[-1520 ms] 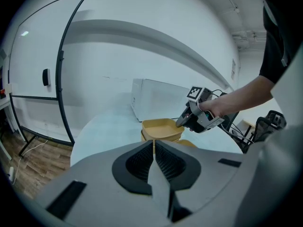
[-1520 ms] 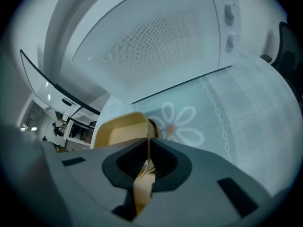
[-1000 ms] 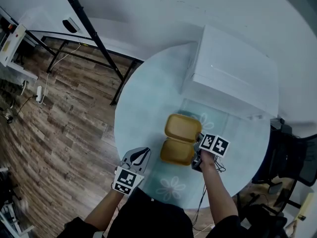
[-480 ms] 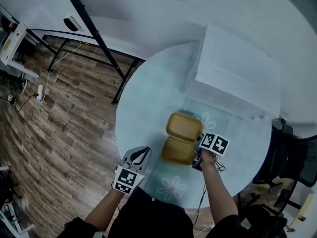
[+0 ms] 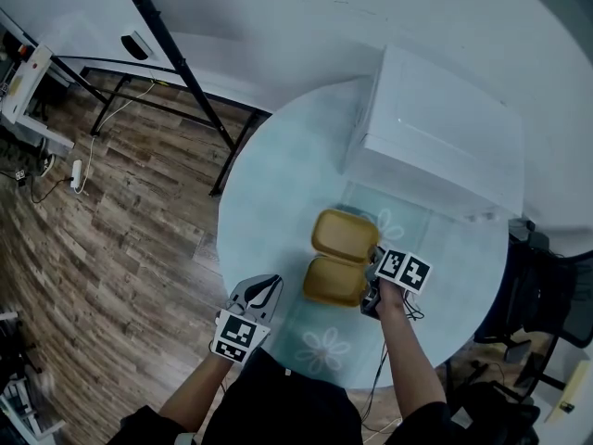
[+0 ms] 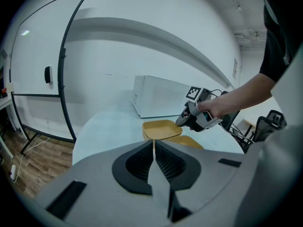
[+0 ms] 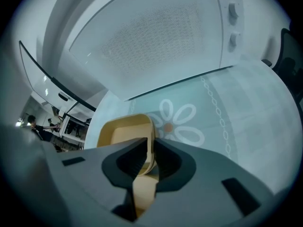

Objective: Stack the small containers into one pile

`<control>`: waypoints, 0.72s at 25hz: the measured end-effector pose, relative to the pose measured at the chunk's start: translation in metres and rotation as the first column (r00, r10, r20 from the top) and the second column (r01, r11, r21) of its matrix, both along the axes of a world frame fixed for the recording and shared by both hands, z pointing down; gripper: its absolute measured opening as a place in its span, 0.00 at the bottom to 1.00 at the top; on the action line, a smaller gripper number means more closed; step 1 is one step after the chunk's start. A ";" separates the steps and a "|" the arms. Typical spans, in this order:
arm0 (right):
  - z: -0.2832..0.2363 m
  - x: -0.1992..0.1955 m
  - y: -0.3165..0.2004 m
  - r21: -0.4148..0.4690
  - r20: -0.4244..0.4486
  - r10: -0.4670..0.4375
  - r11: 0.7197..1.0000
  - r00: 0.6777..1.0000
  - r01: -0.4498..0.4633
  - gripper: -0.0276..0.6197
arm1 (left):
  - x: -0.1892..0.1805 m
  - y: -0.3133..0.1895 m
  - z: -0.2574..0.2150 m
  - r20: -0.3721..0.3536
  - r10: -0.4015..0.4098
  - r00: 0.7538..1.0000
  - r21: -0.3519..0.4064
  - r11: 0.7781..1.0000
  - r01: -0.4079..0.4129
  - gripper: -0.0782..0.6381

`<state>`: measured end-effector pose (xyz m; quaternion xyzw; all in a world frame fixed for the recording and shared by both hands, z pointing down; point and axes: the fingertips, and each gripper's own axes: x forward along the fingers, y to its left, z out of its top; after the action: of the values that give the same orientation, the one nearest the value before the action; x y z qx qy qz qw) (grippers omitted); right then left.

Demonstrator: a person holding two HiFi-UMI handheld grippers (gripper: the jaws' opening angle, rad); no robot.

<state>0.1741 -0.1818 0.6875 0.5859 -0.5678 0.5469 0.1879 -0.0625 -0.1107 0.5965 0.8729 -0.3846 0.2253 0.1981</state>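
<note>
On the round table [image 5: 278,184], right tongs [image 7: 151,150] pinch the rim of a shallow mustard-yellow container [image 7: 118,131]; left tongs [image 6: 154,148] clenched, empty.

A round pale-blue table [image 5: 269,193] printed with white flowers [image 5: 326,350] bears a white boxy appliance [image 5: 435,137] at its far side; black stand legs [image 5: 170,54] cross the wooden floor [image 5: 102,239]; a black chair [image 5: 547,302] stands beside the table.
</note>
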 end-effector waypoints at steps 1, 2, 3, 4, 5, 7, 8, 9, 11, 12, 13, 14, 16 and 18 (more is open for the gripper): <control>-0.001 0.002 0.001 0.001 -0.004 0.005 1.000 1.000 -0.005 0.10 | 0.000 0.001 -0.001 0.001 0.001 1.000 0.001 1.000 -0.001 0.14; -0.001 0.003 0.002 0.001 -0.008 0.010 1.000 1.000 -0.010 0.10 | 0.000 0.001 -0.001 0.002 0.001 1.000 0.001 1.000 -0.001 0.14; 0.000 0.004 0.003 -0.001 -0.009 0.013 1.000 1.000 -0.013 0.10 | 0.000 0.002 -0.001 0.003 0.002 1.000 0.001 1.000 -0.002 0.14; 0.001 0.004 0.004 -0.004 -0.008 0.012 1.000 1.000 -0.012 0.10 | 0.000 0.003 -0.001 0.005 0.002 1.000 0.001 1.000 -0.002 0.14; 0.002 0.004 0.005 -0.007 -0.005 0.011 1.000 1.000 -0.011 0.10 | 0.000 0.004 -0.001 0.006 0.003 1.000 0.000 1.000 -0.003 0.14; 0.003 0.003 0.007 -0.006 0.000 0.010 1.000 1.000 -0.010 0.10 | -0.001 0.007 -0.001 0.009 0.003 1.000 -0.002 1.000 -0.003 0.14; 0.003 0.002 0.007 -0.001 0.002 0.011 1.000 1.000 -0.011 0.10 | -0.001 0.008 -0.002 0.011 0.003 1.000 -0.001 1.000 -0.003 0.14; 0.002 0.002 0.008 0.005 0.003 0.013 1.000 1.000 -0.014 0.10 | -0.002 0.009 -0.002 0.012 0.003 1.000 -0.001 1.000 -0.003 0.14; -0.001 0.002 0.008 0.021 0.007 0.018 1.000 1.000 -0.018 0.10 | -0.003 0.011 -0.003 0.014 0.004 1.000 0.000 1.000 -0.004 0.14; -0.002 0.001 0.009 0.030 0.011 0.019 0.999 1.000 -0.020 0.10 | -0.003 0.012 -0.003 0.015 0.005 1.000 0.000 1.000 -0.005 0.14; -0.004 0.001 0.010 0.039 0.017 0.019 0.999 1.000 -0.020 0.10 | -0.003 0.013 -0.004 0.016 0.007 1.000 0.000 1.000 -0.007 0.14; -0.006 0.000 0.011 0.050 0.024 0.017 0.999 1.000 -0.018 0.10 | -0.002 0.015 -0.004 0.016 0.009 1.000 0.001 1.000 -0.009 0.14; -0.012 -0.002 0.014 0.085 0.044 0.008 0.996 0.999 -0.012 0.10 | 0.000 0.017 -0.006 0.014 0.014 1.000 0.005 1.000 -0.014 0.14; -0.018 -0.005 0.018 0.130 0.069 -0.002 0.992 0.998 -0.007 0.10 | 0.002 0.019 -0.008 0.010 0.019 1.000 0.010 1.000 -0.019 0.14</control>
<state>0.1694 -0.1643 0.6690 0.5783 -0.6077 0.5288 0.1292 -0.0600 -0.0920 0.5884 0.8764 -0.3784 0.2296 0.1895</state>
